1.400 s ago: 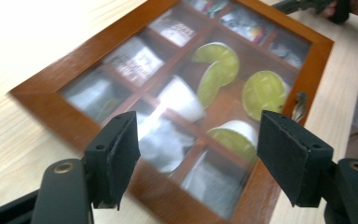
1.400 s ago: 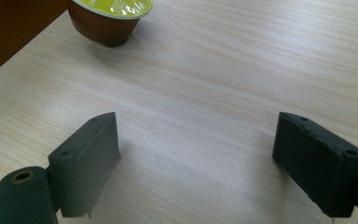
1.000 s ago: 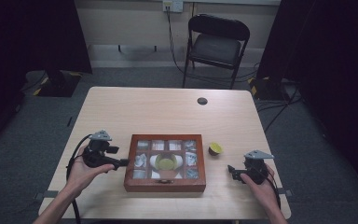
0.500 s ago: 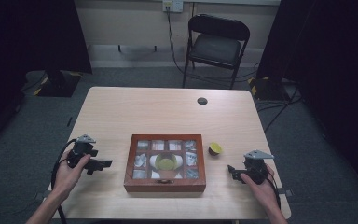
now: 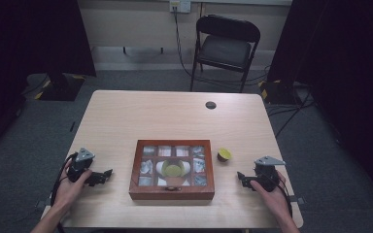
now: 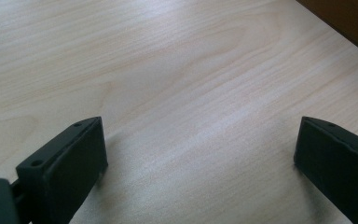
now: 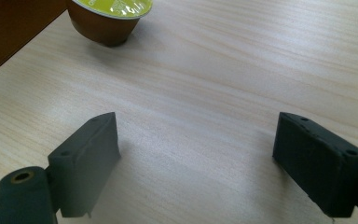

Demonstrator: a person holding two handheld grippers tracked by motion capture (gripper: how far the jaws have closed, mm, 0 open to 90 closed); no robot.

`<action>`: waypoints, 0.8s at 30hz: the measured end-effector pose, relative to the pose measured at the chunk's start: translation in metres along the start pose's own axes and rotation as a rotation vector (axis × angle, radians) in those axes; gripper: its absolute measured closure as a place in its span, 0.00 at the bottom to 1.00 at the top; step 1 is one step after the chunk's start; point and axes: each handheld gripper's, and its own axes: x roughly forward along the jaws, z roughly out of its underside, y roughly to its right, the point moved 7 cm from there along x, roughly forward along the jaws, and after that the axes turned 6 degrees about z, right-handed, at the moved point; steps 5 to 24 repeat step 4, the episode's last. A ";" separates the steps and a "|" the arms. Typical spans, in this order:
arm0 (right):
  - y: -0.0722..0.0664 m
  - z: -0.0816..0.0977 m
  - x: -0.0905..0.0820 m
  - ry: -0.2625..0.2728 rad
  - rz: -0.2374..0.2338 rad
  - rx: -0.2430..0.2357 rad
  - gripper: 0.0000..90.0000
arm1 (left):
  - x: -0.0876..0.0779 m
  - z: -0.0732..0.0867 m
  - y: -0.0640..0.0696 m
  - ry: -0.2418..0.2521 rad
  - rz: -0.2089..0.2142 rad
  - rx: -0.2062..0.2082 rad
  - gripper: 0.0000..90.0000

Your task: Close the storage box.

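Both hand-held grippers rest spread and empty near the table's front edge; the right hand-held gripper should likely approach the coffee capsule level and centred, while the left hand-held gripper waits.

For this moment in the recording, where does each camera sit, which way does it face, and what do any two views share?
High view: above the person's side, facing forward and down on the table, wooden box, folding chair; both hands, left gripper and right gripper show.
Left gripper view: low over the tabletop, along its open jaws toward the box corner.
Right gripper view: along its open jaws toward the coffee capsule.
Shared: capsule, box.
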 end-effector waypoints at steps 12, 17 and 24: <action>0.000 0.000 0.000 -0.001 0.004 0.004 0.14 | 0.001 0.000 0.000 -0.001 -0.001 -0.001 0.01; 0.000 0.000 0.000 -0.001 0.004 0.004 0.14 | 0.001 0.000 0.000 -0.001 -0.001 -0.001 0.01; 0.000 0.000 0.000 -0.001 0.004 0.004 0.14 | 0.001 0.000 0.000 -0.001 -0.001 -0.001 0.01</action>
